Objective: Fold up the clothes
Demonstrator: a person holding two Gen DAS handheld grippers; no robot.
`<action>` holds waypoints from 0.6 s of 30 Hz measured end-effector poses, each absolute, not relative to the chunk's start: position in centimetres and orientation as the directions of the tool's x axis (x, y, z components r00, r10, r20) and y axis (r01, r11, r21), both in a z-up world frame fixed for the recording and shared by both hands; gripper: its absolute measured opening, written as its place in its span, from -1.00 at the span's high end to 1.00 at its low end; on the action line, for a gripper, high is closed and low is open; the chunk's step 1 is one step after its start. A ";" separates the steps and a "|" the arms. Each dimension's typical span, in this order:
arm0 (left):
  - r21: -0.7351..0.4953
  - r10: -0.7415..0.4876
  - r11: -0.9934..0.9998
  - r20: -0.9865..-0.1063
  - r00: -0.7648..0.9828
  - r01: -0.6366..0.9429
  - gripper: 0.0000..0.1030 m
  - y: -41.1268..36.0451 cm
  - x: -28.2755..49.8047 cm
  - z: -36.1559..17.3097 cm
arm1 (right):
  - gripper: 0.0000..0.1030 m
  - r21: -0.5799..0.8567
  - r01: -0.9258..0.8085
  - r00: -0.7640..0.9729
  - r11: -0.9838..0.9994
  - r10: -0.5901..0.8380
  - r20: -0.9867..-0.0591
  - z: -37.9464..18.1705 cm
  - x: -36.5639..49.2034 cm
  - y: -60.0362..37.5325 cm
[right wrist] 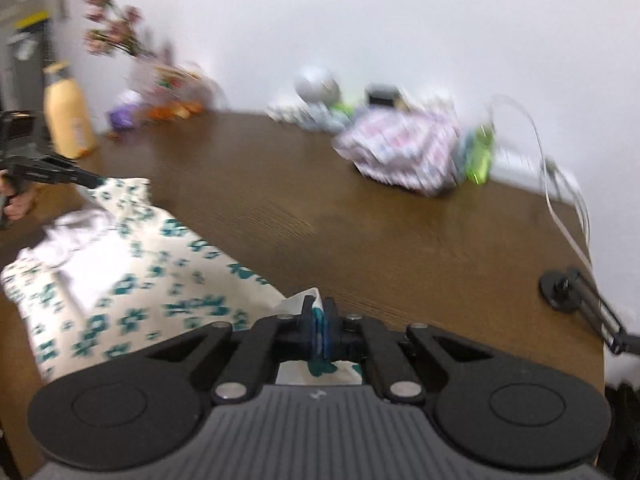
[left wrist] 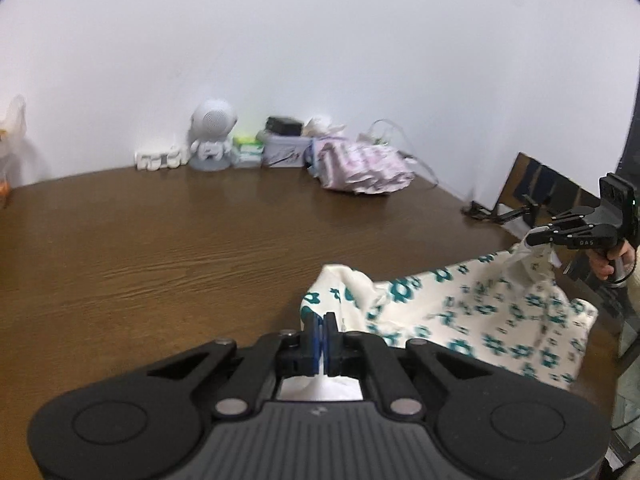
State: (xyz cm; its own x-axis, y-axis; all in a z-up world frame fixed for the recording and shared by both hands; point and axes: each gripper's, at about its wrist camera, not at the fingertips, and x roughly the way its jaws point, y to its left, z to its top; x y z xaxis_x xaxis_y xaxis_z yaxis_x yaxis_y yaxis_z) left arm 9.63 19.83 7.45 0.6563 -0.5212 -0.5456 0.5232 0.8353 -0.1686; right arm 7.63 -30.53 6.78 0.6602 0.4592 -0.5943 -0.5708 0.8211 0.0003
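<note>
A cream garment with teal flowers (left wrist: pixel 472 312) hangs stretched between both grippers above the brown table (left wrist: pixel 180 240). My left gripper (left wrist: pixel 320 322) is shut on one corner of the cloth, which bunches just past its fingers. The right gripper (left wrist: pixel 534 236) shows at the right edge of the left wrist view, pinching the far corner, with a hand on its grip. In the right wrist view the right gripper (right wrist: pixel 319 312) is shut on a floral edge, and the garment (right wrist: pixel 132 268) trails left to the left gripper (right wrist: pixel 94 180). This view is blurred.
Along the wall stand a white astronaut figure (left wrist: pixel 212 136), small boxes (left wrist: pixel 282 148), a pink striped cloth heap (left wrist: pixel 362 168) and a white cable (right wrist: pixel 560 184). A yellow bottle (right wrist: pixel 66 120) and flowers (right wrist: pixel 116 20) sit far left. A black clamp stand (right wrist: pixel 576 288) is at the table's right edge.
</note>
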 end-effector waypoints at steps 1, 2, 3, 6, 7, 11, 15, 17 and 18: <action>-0.160 -0.522 0.835 -0.537 0.663 0.527 1.00 19.8 8.5 7.7 | 0.95 -0.048 -0.588 0.674 0.807 0.456 -0.582 6.8 6.4 -30.3; -0.154 -0.515 0.838 -0.538 0.667 0.523 0.99 19.9 7.3 7.6 | 0.95 -0.069 -0.598 0.674 0.798 0.455 -0.582 6.6 5.6 -30.3; -0.149 -0.507 0.843 -0.542 0.671 0.517 0.99 19.9 6.2 7.3 | 0.95 -0.073 -0.606 0.669 0.792 0.458 -0.585 6.3 4.7 -30.4; -0.204 -0.526 0.838 -0.554 0.645 0.507 0.99 20.4 3.3 5.7 | 0.95 -0.115 -0.632 0.659 0.766 0.454 -0.600 5.2 2.2 -30.2; -0.221 -0.532 0.835 -0.562 0.634 0.505 0.98 20.5 2.5 4.9 | 0.95 -0.115 -0.647 0.644 0.754 0.459 -0.612 4.7 1.4 -30.0; -0.245 -0.502 0.858 -0.582 0.640 0.451 0.85 21.9 1.2 3.7 | 0.61 -0.101 -0.704 0.568 0.703 0.472 -0.675 3.4 -0.3 -29.4; -0.237 -0.550 0.824 -0.550 0.628 0.514 -0.37 21.0 2.3 5.4 | -0.06 -0.143 -0.728 0.603 0.671 0.526 -0.600 6.4 -1.5 -30.1; -0.157 -0.555 0.794 -0.580 0.596 0.587 -0.59 18.4 3.6 5.6 | -0.13 -0.160 -0.725 0.617 0.669 0.530 -0.582 7.9 -0.5 -30.6; -0.118 -0.556 0.775 -0.595 0.580 0.621 -0.59 17.1 4.2 5.7 | -0.15 -0.163 -0.728 0.611 0.666 0.523 -0.595 8.2 0.6 -30.8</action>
